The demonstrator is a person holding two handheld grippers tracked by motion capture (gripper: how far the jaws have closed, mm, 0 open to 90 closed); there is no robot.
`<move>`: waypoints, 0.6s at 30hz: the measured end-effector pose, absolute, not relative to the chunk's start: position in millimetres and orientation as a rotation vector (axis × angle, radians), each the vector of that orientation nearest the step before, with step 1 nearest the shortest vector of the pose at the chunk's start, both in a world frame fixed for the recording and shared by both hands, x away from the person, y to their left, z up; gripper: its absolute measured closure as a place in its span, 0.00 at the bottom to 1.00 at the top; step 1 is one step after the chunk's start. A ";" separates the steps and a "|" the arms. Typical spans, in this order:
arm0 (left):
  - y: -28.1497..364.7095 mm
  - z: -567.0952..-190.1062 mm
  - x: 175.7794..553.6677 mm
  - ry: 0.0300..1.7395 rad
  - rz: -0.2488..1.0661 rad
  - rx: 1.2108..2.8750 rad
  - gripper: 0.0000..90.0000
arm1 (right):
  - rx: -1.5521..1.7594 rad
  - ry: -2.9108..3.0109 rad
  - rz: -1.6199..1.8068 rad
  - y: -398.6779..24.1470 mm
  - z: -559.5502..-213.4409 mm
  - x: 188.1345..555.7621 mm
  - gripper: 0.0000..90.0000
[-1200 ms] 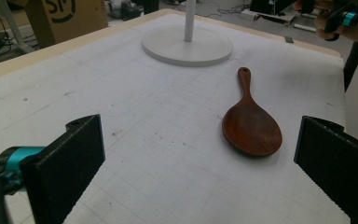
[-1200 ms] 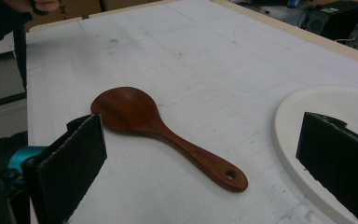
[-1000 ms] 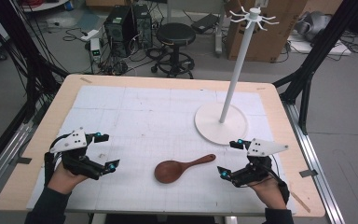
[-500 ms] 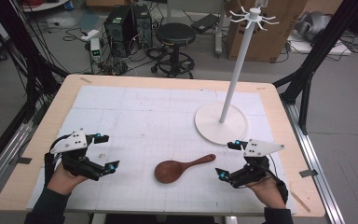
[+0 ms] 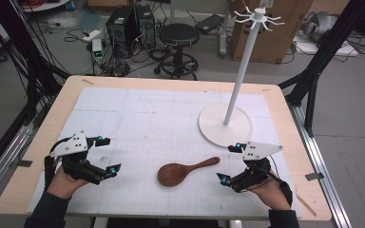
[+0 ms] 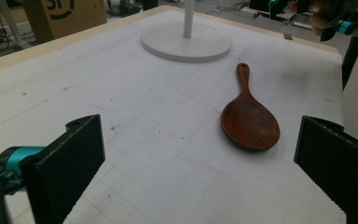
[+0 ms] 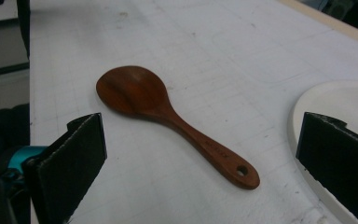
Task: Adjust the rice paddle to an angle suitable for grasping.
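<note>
Lying flat on the white gridded table mat (image 5: pixel 138 118), between our two grippers and touching neither, is a dark brown wooden rice spoon (image 5: pixel 186 170). Left gripper (image 5: pixel 105 156): jaws spread wide, empty; the spoon sits ahead, nearer its right jaw. Right gripper (image 5: pixel 231 164): jaws released, empty; the spoon lies ahead between them. Its view reveals a hanging hole and faint, unreadable lettering on the handle. From above we see the white pole stand's (image 5: pixel 225 124) hooked top; a cardboard box (image 6: pixel 56 16) bears partial black marks.
</note>
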State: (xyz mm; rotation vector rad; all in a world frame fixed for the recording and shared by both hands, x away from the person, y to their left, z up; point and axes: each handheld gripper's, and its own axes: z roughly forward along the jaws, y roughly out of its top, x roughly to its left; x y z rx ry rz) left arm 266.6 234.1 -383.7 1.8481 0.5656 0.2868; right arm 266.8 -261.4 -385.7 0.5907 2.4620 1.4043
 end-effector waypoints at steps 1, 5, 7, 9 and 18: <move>234.0 -383.8 266.7 0.564 0.286 1.849 0.03 | 0.587 2.478 1.387 -259.9 -386.5 267.5 0.00; 233.5 -383.7 266.6 0.565 0.283 1.847 0.03 | 0.550 2.522 1.340 -254.3 -385.8 270.7 0.00; 233.4 -383.6 266.7 0.565 0.285 1.846 0.03 | 0.530 2.535 1.323 -251.7 -384.3 272.9 0.00; 233.7 -383.5 267.0 0.566 0.286 1.847 0.03 | 0.513 2.550 1.304 -249.4 -383.3 275.1 0.00; 234.0 -383.9 268.4 0.568 0.286 1.848 0.03 | 0.443 2.639 1.210 -235.1 -381.5 284.0 0.05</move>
